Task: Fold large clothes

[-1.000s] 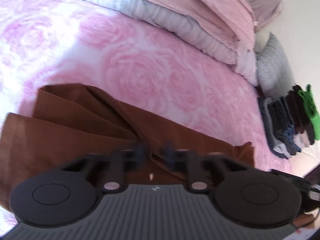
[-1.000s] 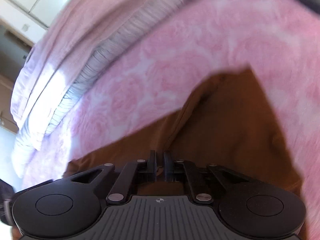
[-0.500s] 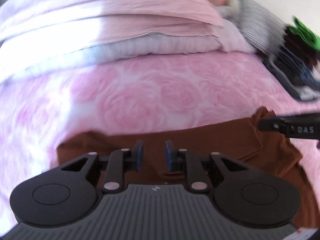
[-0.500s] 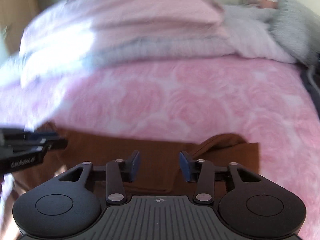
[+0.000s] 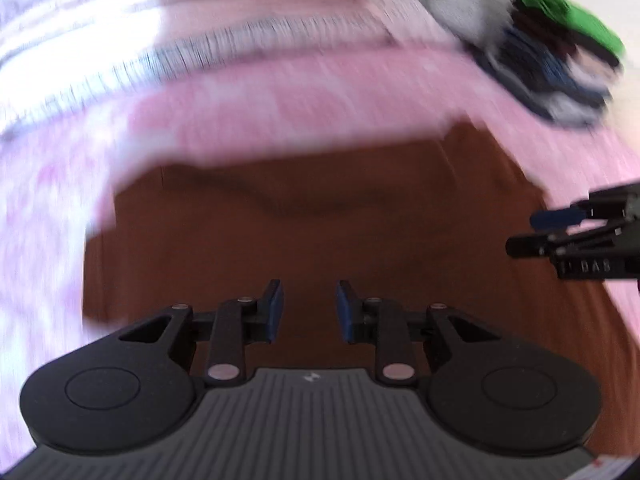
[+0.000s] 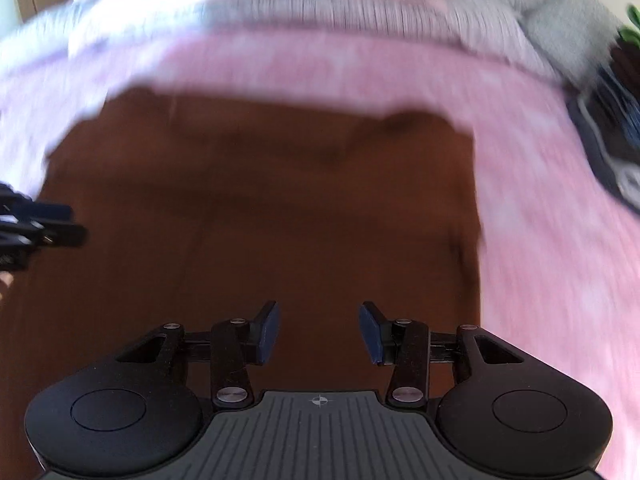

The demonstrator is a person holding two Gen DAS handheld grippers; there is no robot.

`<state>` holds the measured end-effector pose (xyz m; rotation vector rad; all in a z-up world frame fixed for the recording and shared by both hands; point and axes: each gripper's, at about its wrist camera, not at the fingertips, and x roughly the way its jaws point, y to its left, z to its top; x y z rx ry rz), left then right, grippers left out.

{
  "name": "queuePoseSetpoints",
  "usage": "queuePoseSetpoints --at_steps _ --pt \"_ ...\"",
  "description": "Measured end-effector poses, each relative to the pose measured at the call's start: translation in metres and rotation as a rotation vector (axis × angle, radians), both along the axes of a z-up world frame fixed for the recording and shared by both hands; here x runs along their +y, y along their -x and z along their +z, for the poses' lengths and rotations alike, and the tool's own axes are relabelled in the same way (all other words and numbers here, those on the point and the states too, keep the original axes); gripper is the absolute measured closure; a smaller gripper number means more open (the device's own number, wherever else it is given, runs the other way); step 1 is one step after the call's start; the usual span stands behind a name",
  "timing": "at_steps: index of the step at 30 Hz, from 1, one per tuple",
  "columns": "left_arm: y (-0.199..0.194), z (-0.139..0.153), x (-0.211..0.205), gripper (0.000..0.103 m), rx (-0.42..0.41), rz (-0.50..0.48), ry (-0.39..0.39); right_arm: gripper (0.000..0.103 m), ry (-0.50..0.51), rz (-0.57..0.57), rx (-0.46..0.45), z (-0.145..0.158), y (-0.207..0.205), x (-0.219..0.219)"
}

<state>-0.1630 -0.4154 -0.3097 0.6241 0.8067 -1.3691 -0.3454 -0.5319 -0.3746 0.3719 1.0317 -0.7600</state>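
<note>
- The brown garment (image 5: 304, 216) lies spread flat on the pink bed below me, folded into a rough rectangle.
- A shallow crease crosses its far half.

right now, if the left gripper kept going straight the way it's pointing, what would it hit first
Most likely the brown garment spread on the pink bedspread. The left gripper has its jaws opening, nothing between them, and the brown cloth fills the view straight ahead. Blur makes depth unclear.
</note>
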Motion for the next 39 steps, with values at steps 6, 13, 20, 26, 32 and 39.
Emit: queuePoseSetpoints --at_steps 6,13,20,26,32,39 --pt "0.037 -0.004 0.123 0.079 -0.043 -0.069 -0.128 0.061 -0.071 -0.119 0.064 -0.003 0.084 0.101" --pt "0.051 0.007 0.212 0.079 -0.024 -0.029 -0.28 0.06 -0.219 -0.185 0.119 -0.008 0.122 0.137" --pt "0.066 0.025 0.226 0.079 0.013 0.108 -0.38 0.06 -0.233 -0.129 0.076 0.016 0.129 0.139" --pt "0.097 0.063 0.221 0.07 0.015 0.194 -0.396 0.053 -0.276 -0.117 -0.012 0.054 0.124 0.132" --pt "0.13 0.104 0.221 0.06 0.016 0.232 -0.376 0.039 -0.248 -0.11 -0.101 0.094 0.136 0.143" --pt "0.158 0.134 0.231 0.052 -0.029 0.269 -0.346 0.038 -0.227 -0.095 -0.119 0.123 0.143 0.159"
